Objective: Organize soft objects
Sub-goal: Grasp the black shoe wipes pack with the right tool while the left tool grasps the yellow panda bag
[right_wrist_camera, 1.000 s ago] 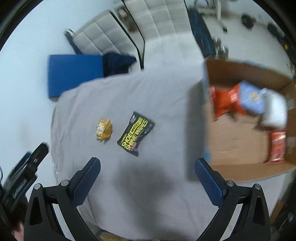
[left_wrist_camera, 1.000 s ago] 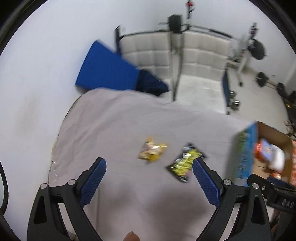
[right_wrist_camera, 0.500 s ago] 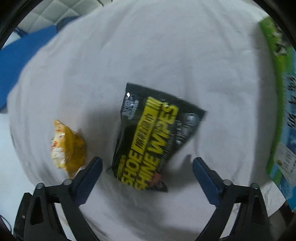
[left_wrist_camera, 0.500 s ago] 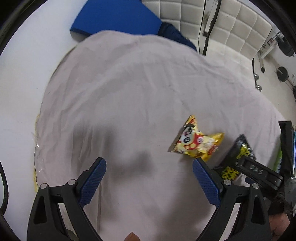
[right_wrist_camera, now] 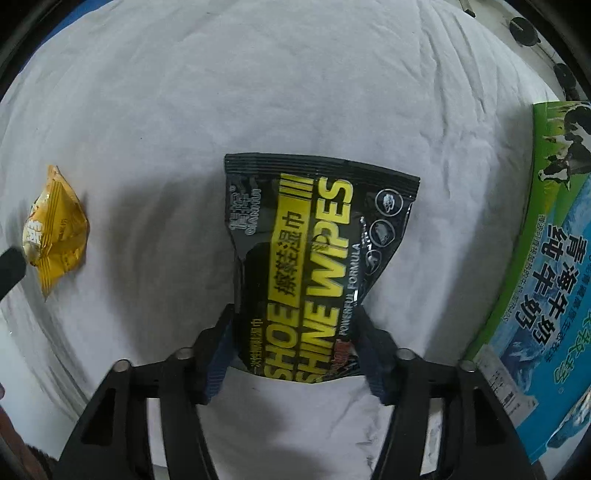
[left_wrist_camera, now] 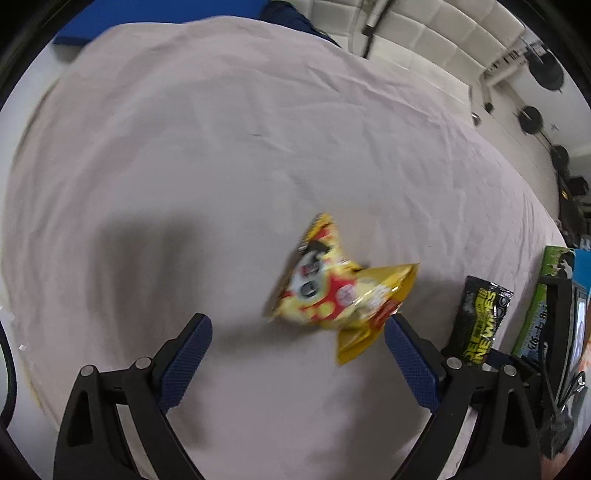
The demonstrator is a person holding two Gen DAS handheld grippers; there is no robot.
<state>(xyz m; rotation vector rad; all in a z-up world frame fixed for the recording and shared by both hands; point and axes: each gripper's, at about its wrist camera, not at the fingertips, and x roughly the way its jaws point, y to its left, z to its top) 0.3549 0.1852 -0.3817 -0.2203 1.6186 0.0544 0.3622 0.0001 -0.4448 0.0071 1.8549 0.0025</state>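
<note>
A black and yellow shoe wipes pack (right_wrist_camera: pixel 306 266) lies on the pale sheet (right_wrist_camera: pixel 184 92). My right gripper (right_wrist_camera: pixel 295 343) has closed onto the pack's near end, both blue pads against its sides. The pack also shows in the left wrist view (left_wrist_camera: pixel 482 325) at the right. A yellow snack bag (left_wrist_camera: pixel 340 295) lies on the sheet (left_wrist_camera: pixel 184 147) just ahead of my left gripper (left_wrist_camera: pixel 297 339), near its right finger. The left gripper is open and empty. The snack bag shows at the left in the right wrist view (right_wrist_camera: pixel 55 229).
A cardboard box with a green and blue printed side (right_wrist_camera: pixel 546 258) stands at the sheet's right edge, also in the left wrist view (left_wrist_camera: pixel 546 302). A blue mat (left_wrist_camera: pixel 155 7) and white padded panels (left_wrist_camera: pixel 424 33) lie beyond the sheet. Weights (left_wrist_camera: pixel 550 74) lie on the floor.
My right gripper has dropped onto the wipes pack and closed on its near end. My left gripper has moved closer to the snack bag and stays open.
</note>
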